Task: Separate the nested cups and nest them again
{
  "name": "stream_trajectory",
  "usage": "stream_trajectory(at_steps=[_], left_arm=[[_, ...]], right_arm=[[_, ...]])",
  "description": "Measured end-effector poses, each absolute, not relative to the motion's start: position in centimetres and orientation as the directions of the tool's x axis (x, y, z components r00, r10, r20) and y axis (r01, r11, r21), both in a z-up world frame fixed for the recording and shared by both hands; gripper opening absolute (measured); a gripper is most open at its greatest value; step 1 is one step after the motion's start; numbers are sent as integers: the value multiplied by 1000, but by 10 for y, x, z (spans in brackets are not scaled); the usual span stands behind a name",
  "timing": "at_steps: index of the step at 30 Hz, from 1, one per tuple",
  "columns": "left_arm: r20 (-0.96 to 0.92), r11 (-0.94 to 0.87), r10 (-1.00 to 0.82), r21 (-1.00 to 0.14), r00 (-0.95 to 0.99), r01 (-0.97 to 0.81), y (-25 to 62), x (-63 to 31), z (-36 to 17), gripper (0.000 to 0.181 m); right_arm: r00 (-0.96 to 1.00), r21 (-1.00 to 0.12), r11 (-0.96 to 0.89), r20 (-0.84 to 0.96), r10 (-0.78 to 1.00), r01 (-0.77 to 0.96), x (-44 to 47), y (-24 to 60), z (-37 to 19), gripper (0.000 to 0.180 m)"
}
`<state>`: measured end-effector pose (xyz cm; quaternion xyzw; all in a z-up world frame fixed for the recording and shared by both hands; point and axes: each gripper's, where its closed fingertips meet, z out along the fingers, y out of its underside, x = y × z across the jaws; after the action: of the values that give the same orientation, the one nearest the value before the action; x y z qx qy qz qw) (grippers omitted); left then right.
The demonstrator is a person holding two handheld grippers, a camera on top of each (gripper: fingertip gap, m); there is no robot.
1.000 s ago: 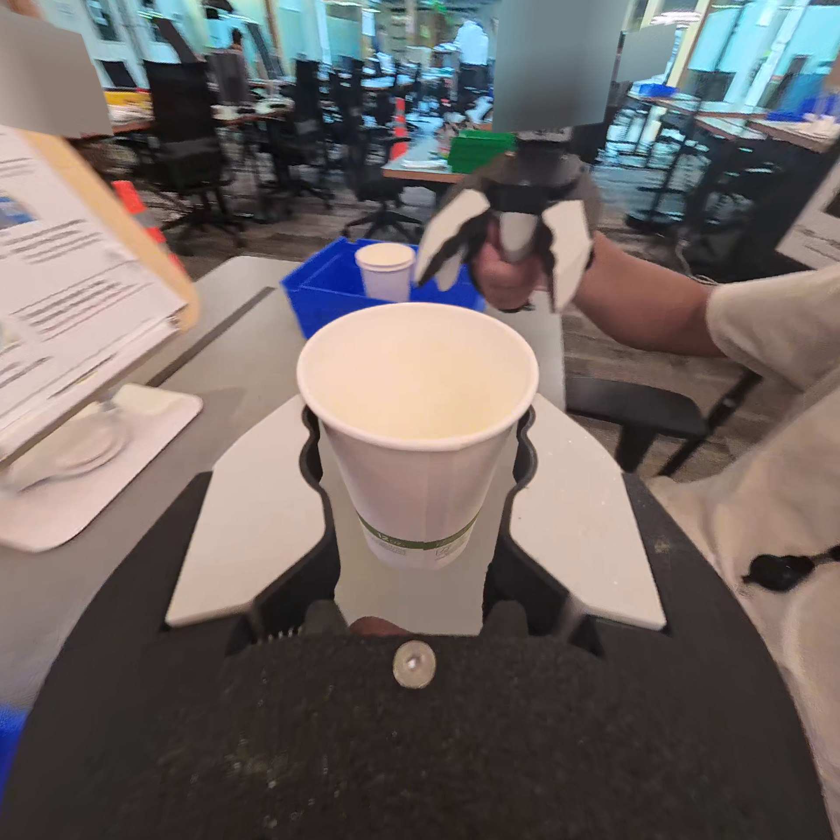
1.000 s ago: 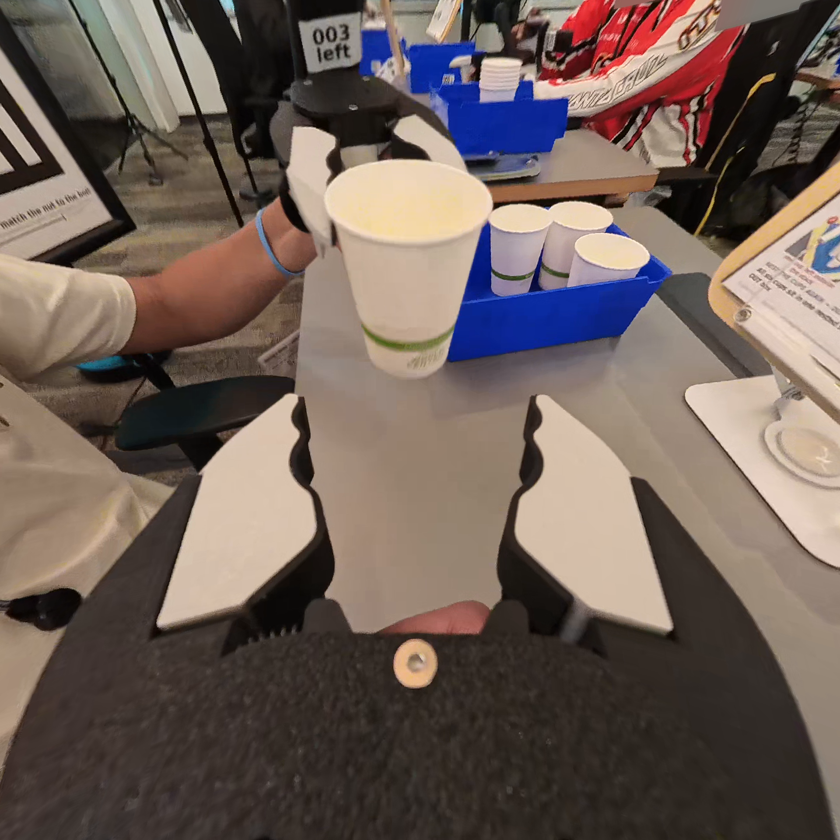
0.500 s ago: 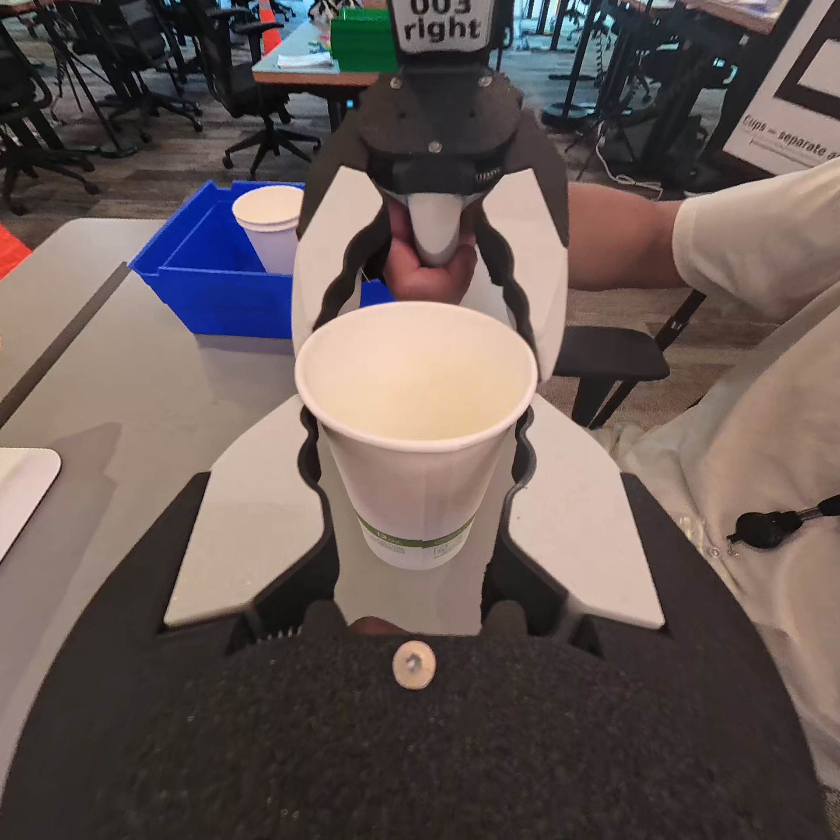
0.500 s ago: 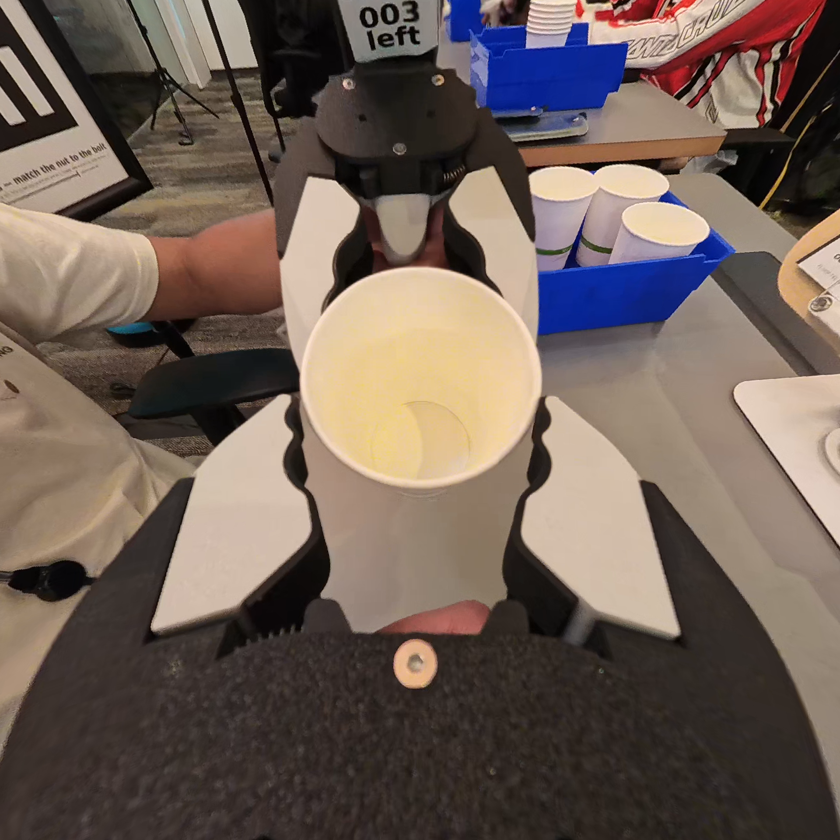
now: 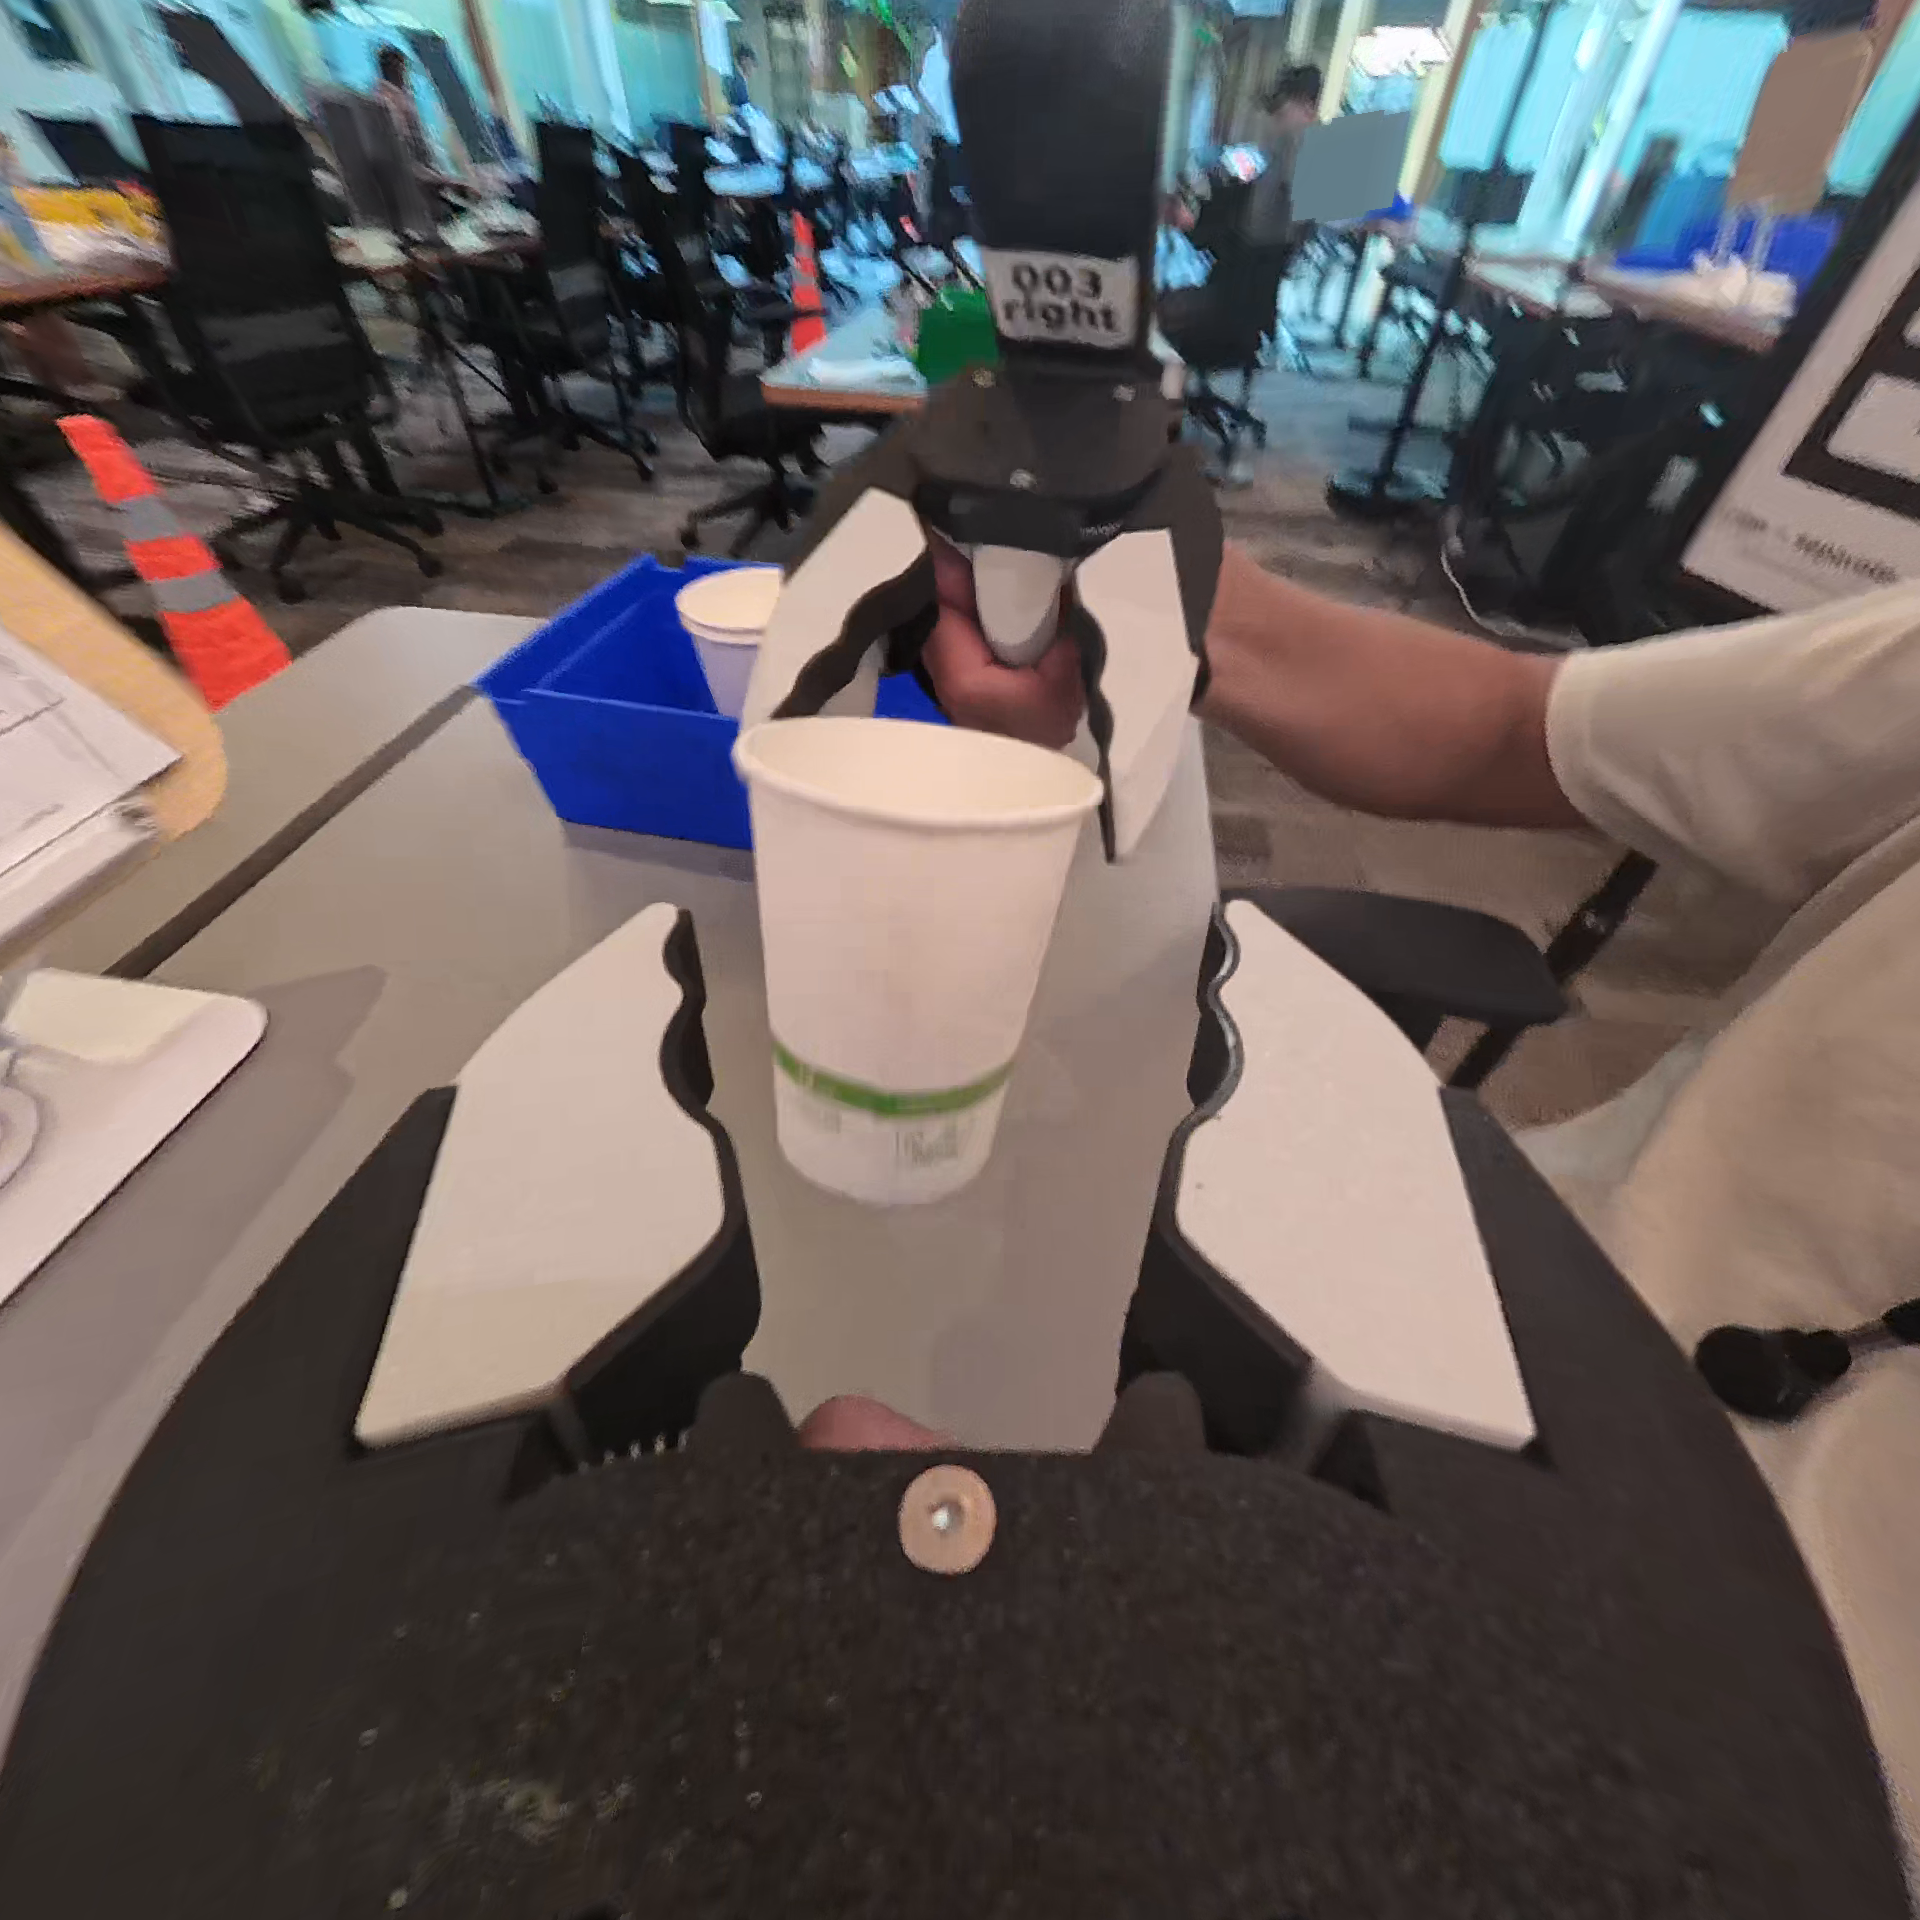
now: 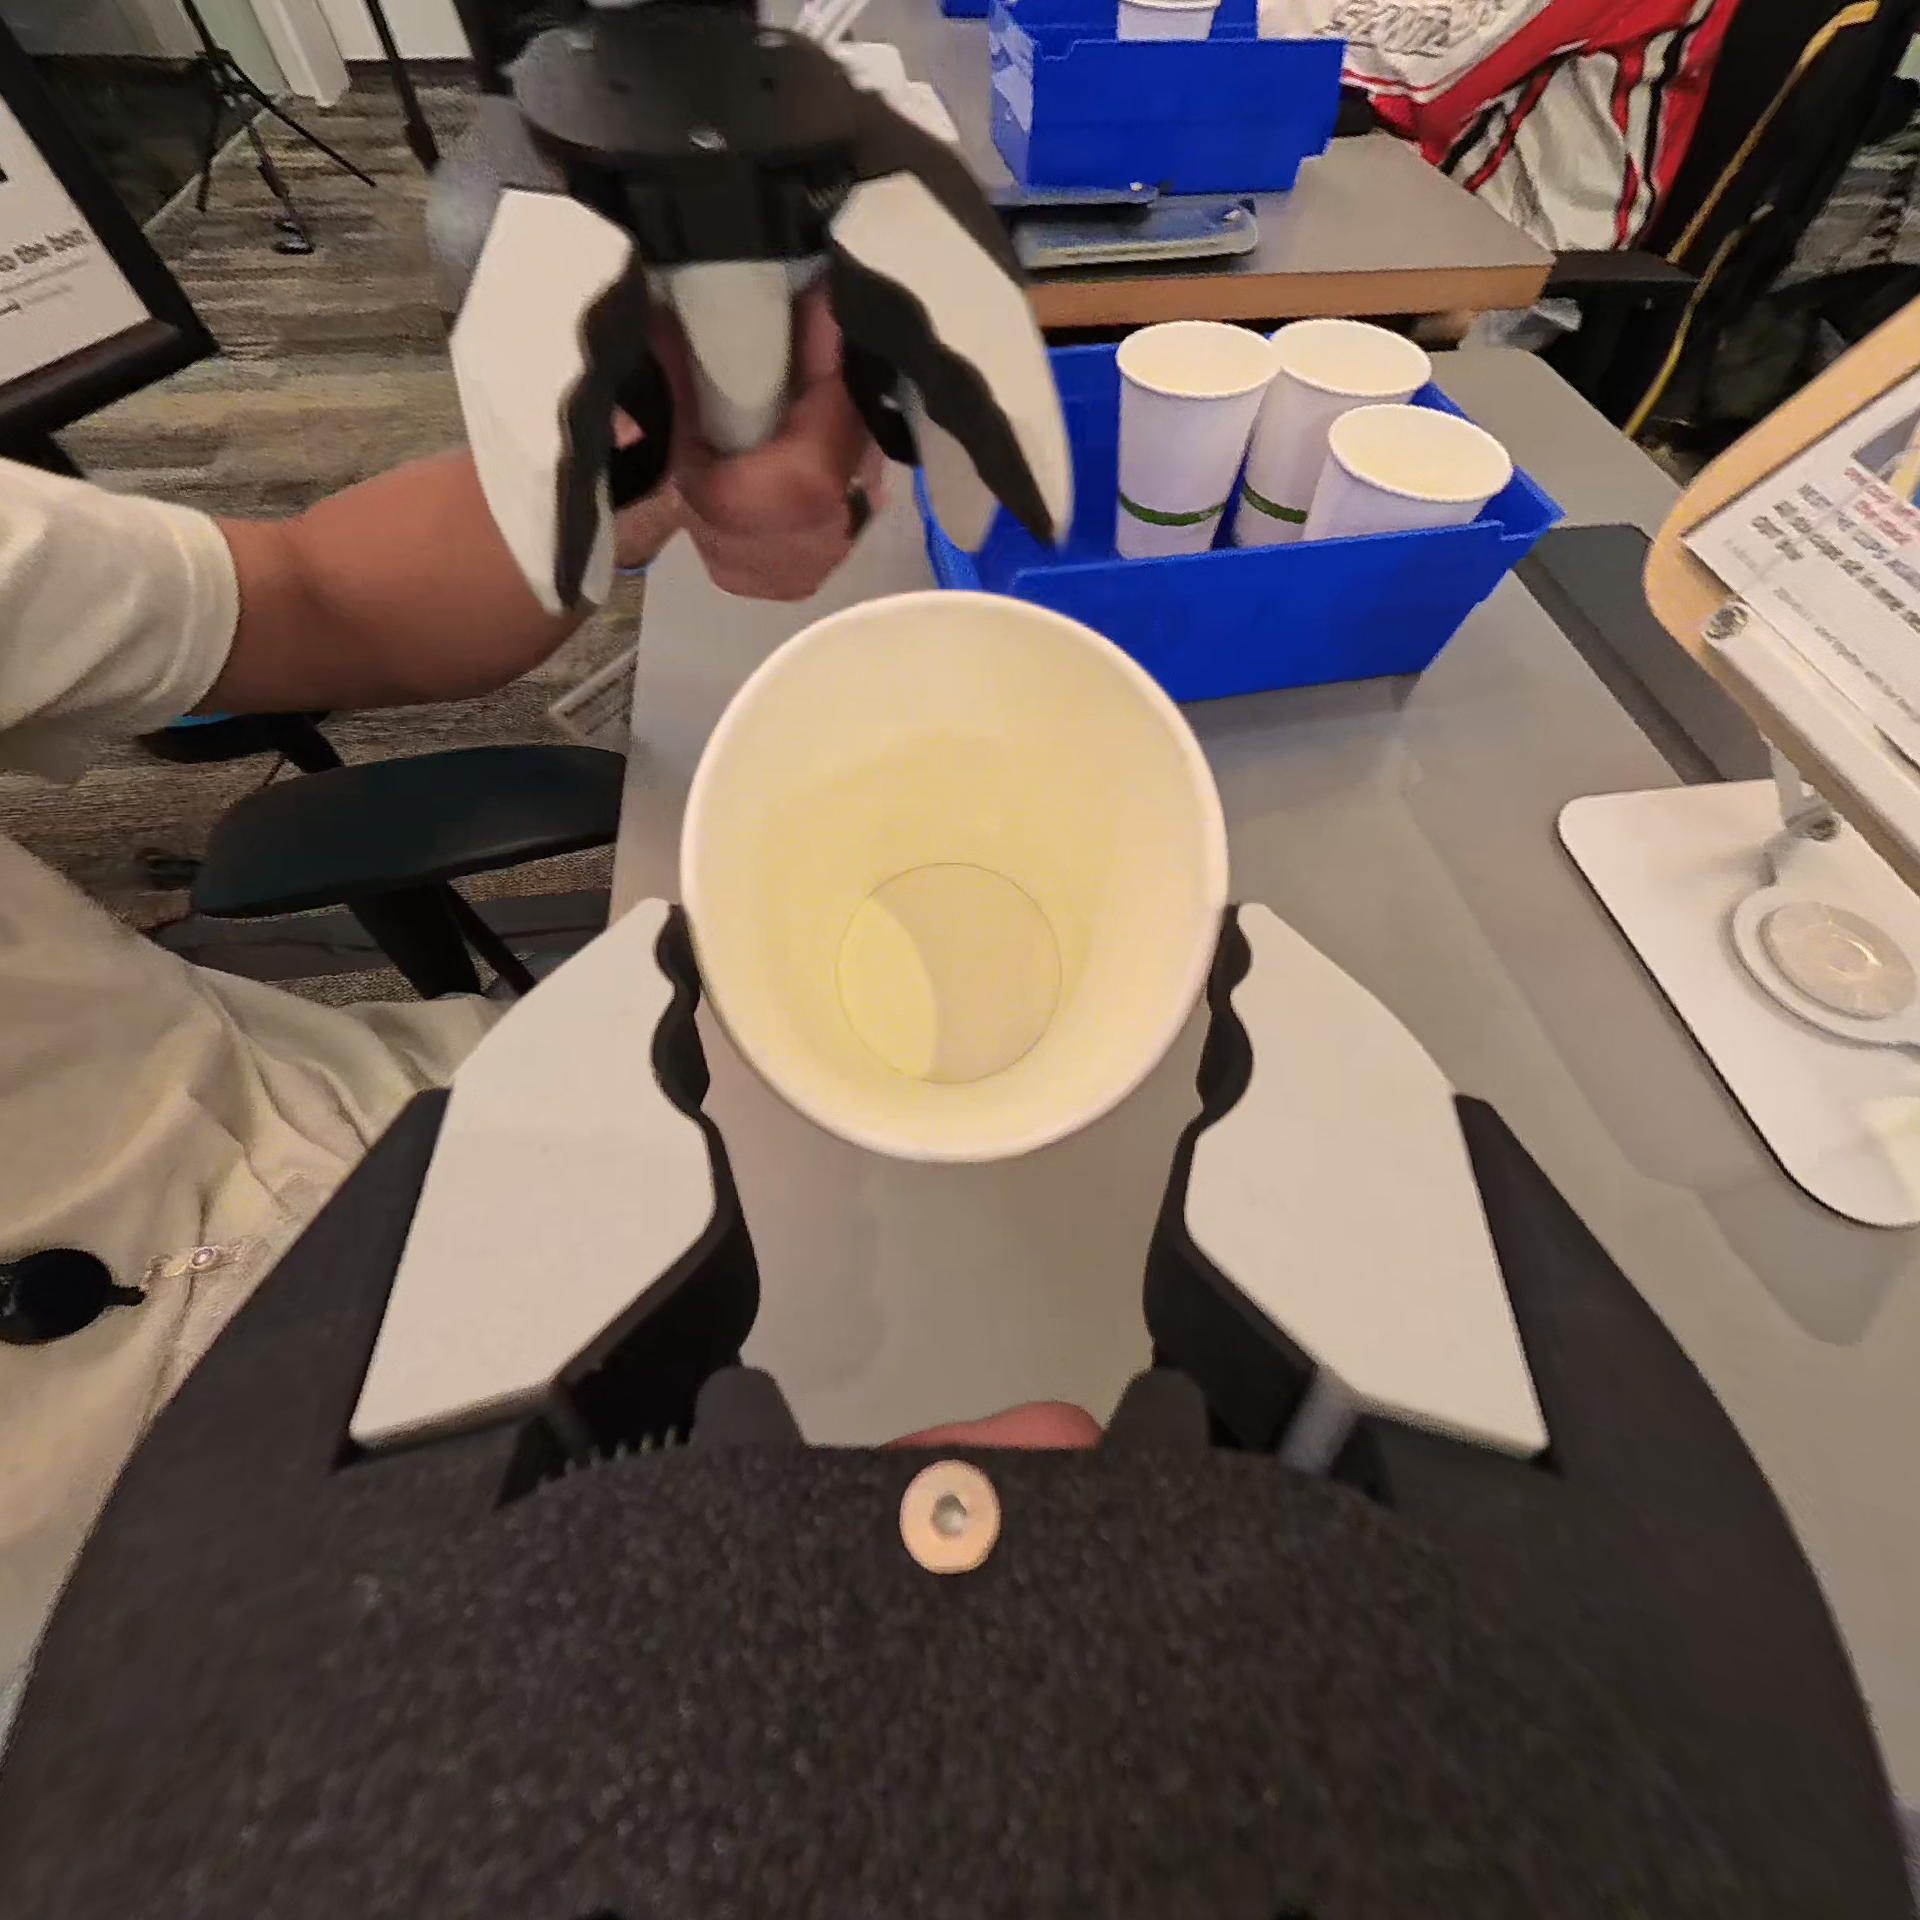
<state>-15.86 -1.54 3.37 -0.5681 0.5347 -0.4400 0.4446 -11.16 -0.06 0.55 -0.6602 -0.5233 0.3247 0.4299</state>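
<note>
The right gripper (image 6: pixel 951 925) pinches a white paper cup (image 6: pixel 951 873) just under its rim, one finger against each side. In the right wrist view the cup's open mouth faces the camera and its round bottom shows inside. The cup hangs in the air above the grey table (image 6: pixel 1455 831), touching nothing else.

The left gripper (image 5: pixel 945 920) is spread wide, with its fingers clear of the cup on either side. In the left wrist view the cup stands upright at the centre. A green band (image 5: pixel 894 1086) runs round its lower part, with small print beneath it that is too blurred to read.

A white tag (image 5: pixel 1060 296) with dark printing sits on the right gripper's body at 12 o'clock.

In the right wrist view, at 1 o'clock, a blue bin (image 6: pixel 1247 623) on the table holds three more white cups (image 6: pixel 1278 416); two of them show green bands. At 3 o'clock a printed sheet on a tan board (image 6: pixel 1787 561) leans on a white stand.
</note>
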Motion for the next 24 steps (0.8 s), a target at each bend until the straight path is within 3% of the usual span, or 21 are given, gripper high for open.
stream_trajectory(at_steps=[6,10,17,24], left_arm=[[39,-109,-814,-990,580,-85,13,-234,-14,78],[24,-124,-628,-990,778,-70,2,-273,-53,73],[77,-177,-565,-984,821,-29,-10,-282,-56,70],[27,-172,-590,-981,807,-93,-15,-267,-66,70]], right_arm=[[455,-895,-144,72,888,422,-40,32,21,94],[693,-880,-295,51,719,372,49,66,48,94],[961,-830,-534,7,277,160,196,102,68,95],[995,-744,-666,-15,103,58,239,121,19,95]])
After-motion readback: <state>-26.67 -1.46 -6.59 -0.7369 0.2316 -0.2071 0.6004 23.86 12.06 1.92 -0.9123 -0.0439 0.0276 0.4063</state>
